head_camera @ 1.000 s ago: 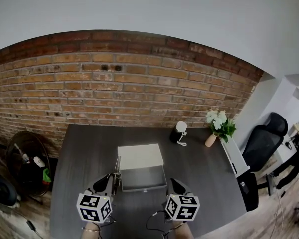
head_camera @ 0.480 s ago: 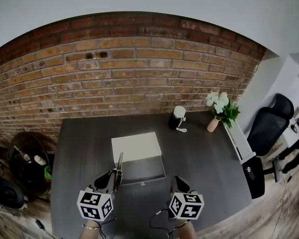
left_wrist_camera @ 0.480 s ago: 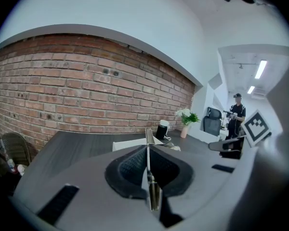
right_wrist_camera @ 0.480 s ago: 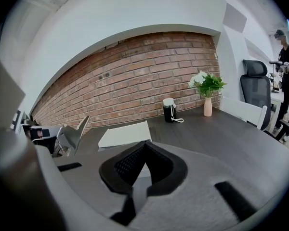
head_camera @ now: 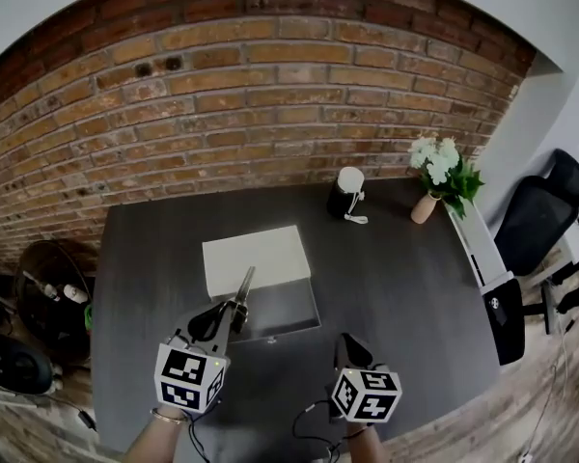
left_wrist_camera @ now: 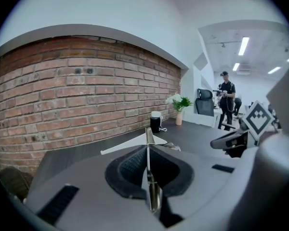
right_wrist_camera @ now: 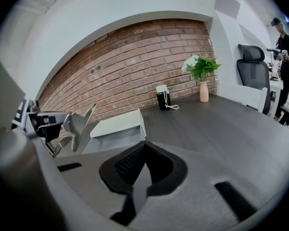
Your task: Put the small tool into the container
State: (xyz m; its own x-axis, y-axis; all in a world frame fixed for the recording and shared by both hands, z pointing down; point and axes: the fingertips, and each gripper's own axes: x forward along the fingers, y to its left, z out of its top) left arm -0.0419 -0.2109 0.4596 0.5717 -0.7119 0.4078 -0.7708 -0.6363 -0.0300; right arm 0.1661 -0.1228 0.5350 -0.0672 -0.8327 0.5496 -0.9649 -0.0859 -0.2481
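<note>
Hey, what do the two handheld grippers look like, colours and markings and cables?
Both match: the left gripper and right gripper each carry a white cube with black square markers, behind dark tapered fingers. In their own views, the bodies are grey with black ribbed pads. Black cables trail toward the person.

The small tool (head_camera: 245,284) is bare metal, thin and bright, with a glossy sheen along its flat blade. The fingers (left_wrist_camera: 86,182) of the left gripper (head_camera: 235,310) look like smooth, matt grey plastic, with dark, finely ribbed pads (left_wrist_camera: 129,170). The container (head_camera: 282,313) and its lid (head_camera: 256,258) are smooth and matt, pale grey-white. The desk (head_camera: 405,287) has a dark, matt wood-grain top. The brick wall (head_camera: 270,95) is rough, and the floor (head_camera: 550,394) is worn wood planking.
</note>
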